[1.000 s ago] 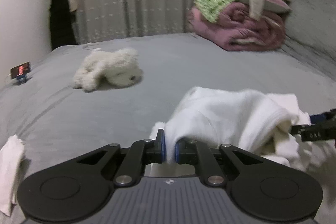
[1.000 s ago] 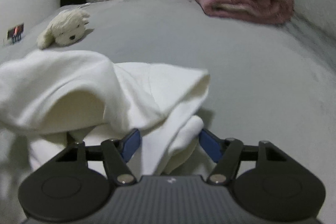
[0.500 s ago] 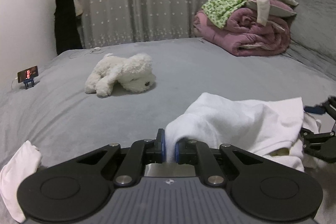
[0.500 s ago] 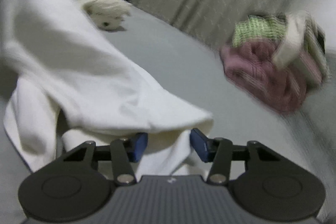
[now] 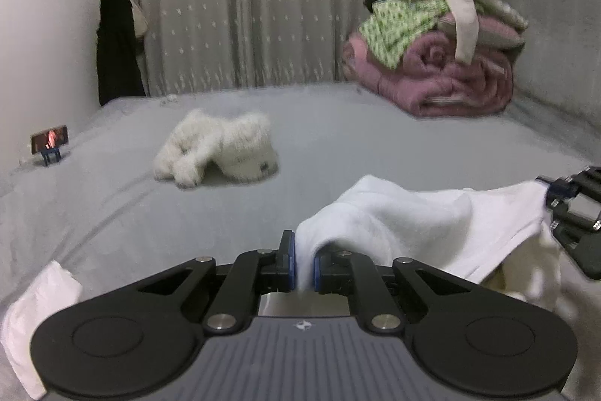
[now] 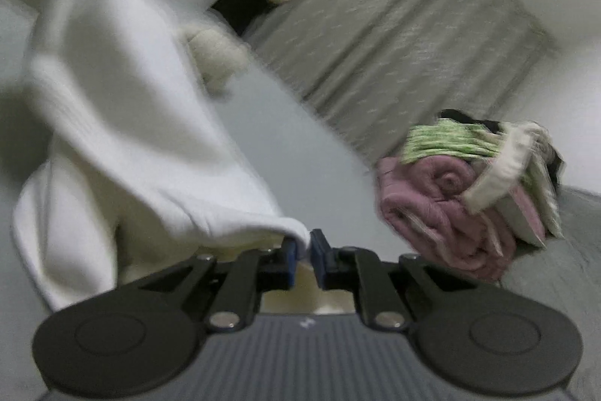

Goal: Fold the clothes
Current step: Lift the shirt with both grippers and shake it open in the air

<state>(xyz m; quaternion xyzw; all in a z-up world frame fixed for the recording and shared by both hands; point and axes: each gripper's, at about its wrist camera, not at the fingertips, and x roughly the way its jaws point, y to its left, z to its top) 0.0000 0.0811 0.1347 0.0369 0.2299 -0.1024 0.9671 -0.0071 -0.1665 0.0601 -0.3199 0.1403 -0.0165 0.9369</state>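
A white garment [image 5: 413, 217] hangs stretched between my two grippers above the grey bed [image 5: 112, 205]. My left gripper [image 5: 303, 260] is shut on one edge of it, cloth pinched between the blue pads. At the right edge of the left wrist view my right gripper [image 5: 548, 192] holds the garment's other end. In the tilted, blurred right wrist view the same white garment [image 6: 124, 123] runs up to the left, and my right gripper [image 6: 303, 252] is shut on its corner. A loose part hangs down underneath.
A white plush dog [image 5: 218, 147] lies mid-bed. A pile of clothes on a rolled pink blanket [image 5: 439, 70] sits at the far right by the grey headboard [image 5: 556, 55]. A phone on a stand [image 5: 49, 141] is at the left edge, another white cloth [image 5: 33, 318] near left.
My right gripper went from open around the garment to shut on its corner, and it rolled and lifted. The garment now spans both grippers. The left gripper stayed shut on the cloth.
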